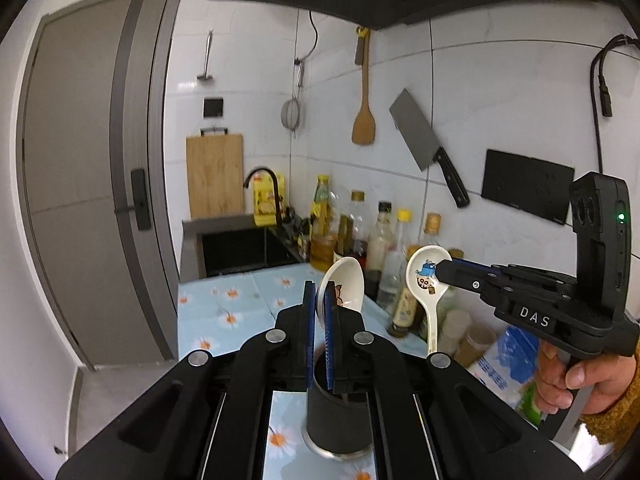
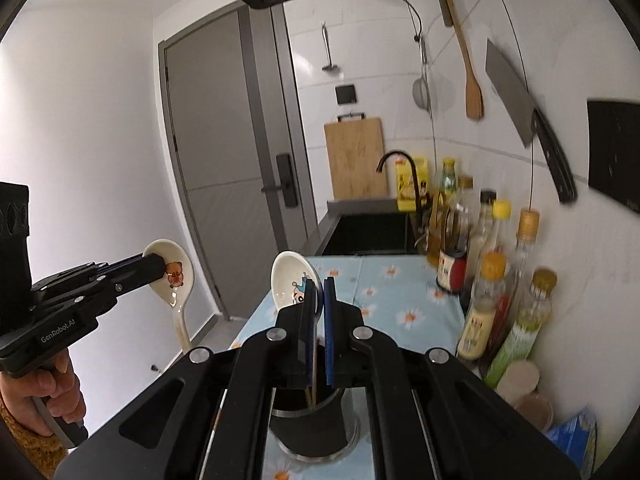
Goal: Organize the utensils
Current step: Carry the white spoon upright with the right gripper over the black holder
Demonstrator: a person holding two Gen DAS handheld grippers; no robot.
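On the left, the left gripper (image 1: 319, 308) has its jaws clamped on the bowl of the bear spoon (image 1: 342, 289), handle hanging down. Below sits the dark holder (image 1: 338, 412) on the daisy cloth (image 1: 224, 304). To the right, the right gripper (image 1: 442, 270) pinches the rim of the blue-cartoon spoon (image 1: 425, 280) the same way, its handle pointing down near the bottles (image 1: 384, 248).

I'd lower one spoon at a time, lining the handle tip over the holder's mouth before letting go. The handles may knock together or catch the rim, so keep the two well apart and release only once the handle is well inside.
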